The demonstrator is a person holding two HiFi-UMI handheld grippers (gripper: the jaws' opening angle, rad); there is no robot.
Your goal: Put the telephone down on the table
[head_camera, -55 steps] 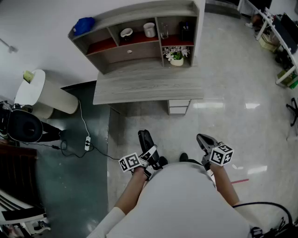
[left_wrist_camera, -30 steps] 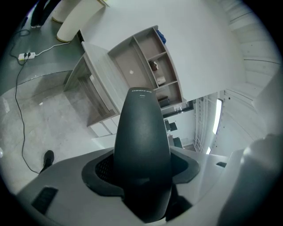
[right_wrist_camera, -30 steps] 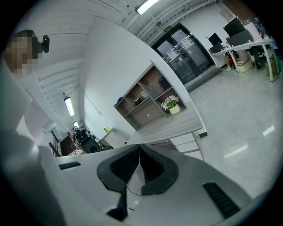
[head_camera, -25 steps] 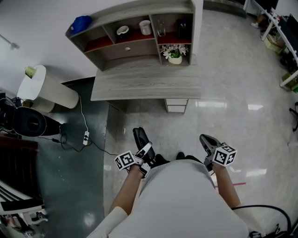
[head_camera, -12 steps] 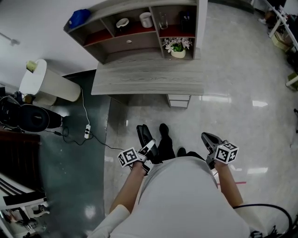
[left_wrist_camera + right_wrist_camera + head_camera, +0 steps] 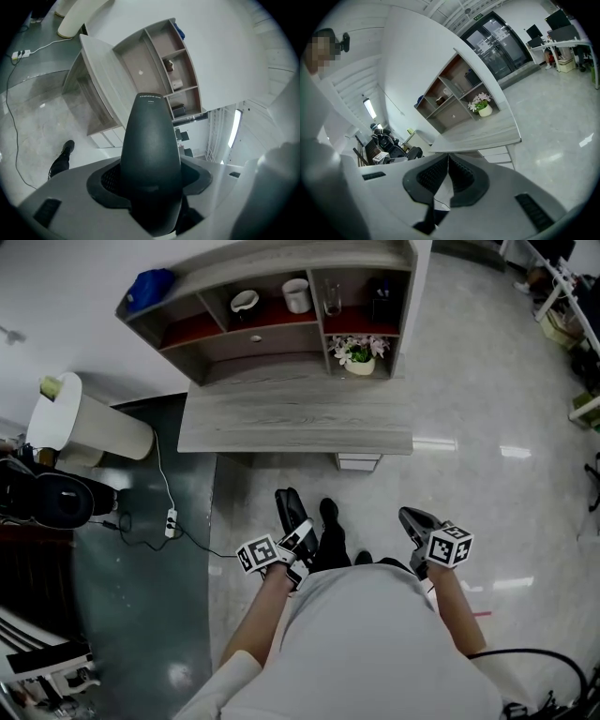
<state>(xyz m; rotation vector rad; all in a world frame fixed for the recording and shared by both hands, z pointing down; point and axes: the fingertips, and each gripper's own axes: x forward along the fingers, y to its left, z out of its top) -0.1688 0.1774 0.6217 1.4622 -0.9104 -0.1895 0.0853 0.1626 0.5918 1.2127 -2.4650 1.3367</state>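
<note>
A black telephone handset [image 6: 150,150] sticks forward out of my left gripper [image 6: 296,536], whose jaws are shut on its lower end; in the head view the telephone [image 6: 286,507] hangs above the floor. The grey wooden table [image 6: 295,427] stands ahead of it, apart from both grippers, with a bare top. My right gripper [image 6: 413,522] is held at the right over the floor. In the right gripper view its jaws [image 6: 448,161] meet at the tips with nothing between them.
A shelf unit [image 6: 272,329] at the table's back holds a bowl [image 6: 246,302], a cup [image 6: 298,294] and a flower pot [image 6: 354,354]. Drawers [image 6: 359,462] sit under the table. A white cylinder [image 6: 80,423], a black chair [image 6: 47,498] and a power strip [image 6: 169,519] lie left.
The person has stepped toward the table, one black shoe now showing ahead of the body. Both grippers moved forward with the body; the handset stays in the left one.
</note>
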